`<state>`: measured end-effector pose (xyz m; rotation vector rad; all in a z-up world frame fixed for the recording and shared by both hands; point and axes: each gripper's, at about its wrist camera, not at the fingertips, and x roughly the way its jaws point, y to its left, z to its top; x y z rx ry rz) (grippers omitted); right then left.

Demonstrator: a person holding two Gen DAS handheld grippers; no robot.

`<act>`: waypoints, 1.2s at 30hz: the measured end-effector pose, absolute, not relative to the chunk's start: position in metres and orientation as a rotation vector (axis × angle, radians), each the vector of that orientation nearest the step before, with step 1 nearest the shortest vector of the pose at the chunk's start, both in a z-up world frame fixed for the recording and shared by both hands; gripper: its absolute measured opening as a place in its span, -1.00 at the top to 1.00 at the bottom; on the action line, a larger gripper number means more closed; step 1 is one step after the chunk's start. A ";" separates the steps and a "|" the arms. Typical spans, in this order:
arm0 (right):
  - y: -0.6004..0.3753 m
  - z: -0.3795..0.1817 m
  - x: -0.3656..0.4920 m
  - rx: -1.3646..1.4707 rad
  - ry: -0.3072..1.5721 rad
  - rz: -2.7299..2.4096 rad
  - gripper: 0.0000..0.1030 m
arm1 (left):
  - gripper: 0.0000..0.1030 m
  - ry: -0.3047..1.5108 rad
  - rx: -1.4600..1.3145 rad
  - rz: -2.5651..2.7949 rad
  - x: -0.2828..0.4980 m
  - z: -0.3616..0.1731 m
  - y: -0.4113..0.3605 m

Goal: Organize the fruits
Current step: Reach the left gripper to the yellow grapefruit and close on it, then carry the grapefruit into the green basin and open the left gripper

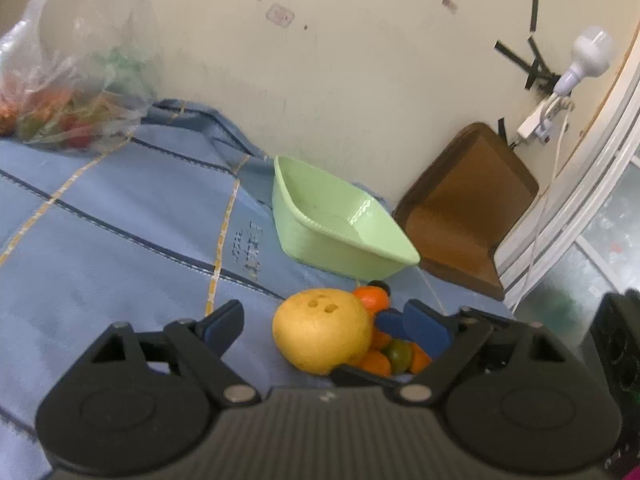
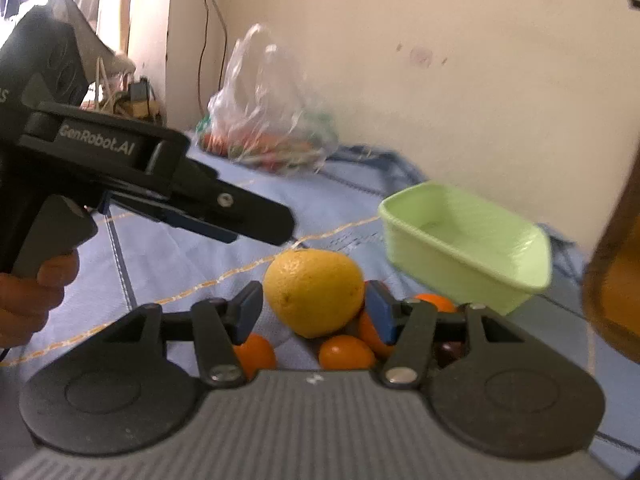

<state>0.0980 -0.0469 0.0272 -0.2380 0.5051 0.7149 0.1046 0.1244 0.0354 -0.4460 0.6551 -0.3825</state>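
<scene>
A large yellow citrus fruit (image 2: 314, 292) sits on a heap of small oranges (image 2: 346, 354) on the blue cloth (image 1: 120, 216), framed by the right gripper (image 2: 314, 312), whose fingers stand part-open and appear not to be pressing it. The left gripper (image 1: 324, 320) is held wide and empty. A pick seems to be in hand: the fruit would need clamping and carrying to the empty green tub (image 2: 532, 280) nearby
</scene>
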 end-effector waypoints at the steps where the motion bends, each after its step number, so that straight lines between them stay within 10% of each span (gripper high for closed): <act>1: -0.046 0.025 0.102 -0.240 0.523 0.723 -0.16 | -0.74 0.666 -0.441 -0.385 0.109 0.032 0.122; 6: -0.035 0.018 0.107 -0.283 0.500 0.706 -0.25 | -0.21 0.728 -0.468 -0.413 0.117 0.012 0.119; 16: -0.063 0.066 0.133 -0.199 0.330 0.641 -0.21 | -0.22 0.584 -0.359 -0.427 0.165 0.084 0.083; 25: -0.120 0.046 0.220 -0.112 0.529 0.452 -0.16 | -0.27 0.766 -0.346 -0.471 0.261 0.040 0.019; 36: -0.139 0.054 0.200 -0.026 0.467 0.455 -0.15 | -0.57 0.592 -0.314 -0.456 0.198 0.072 0.034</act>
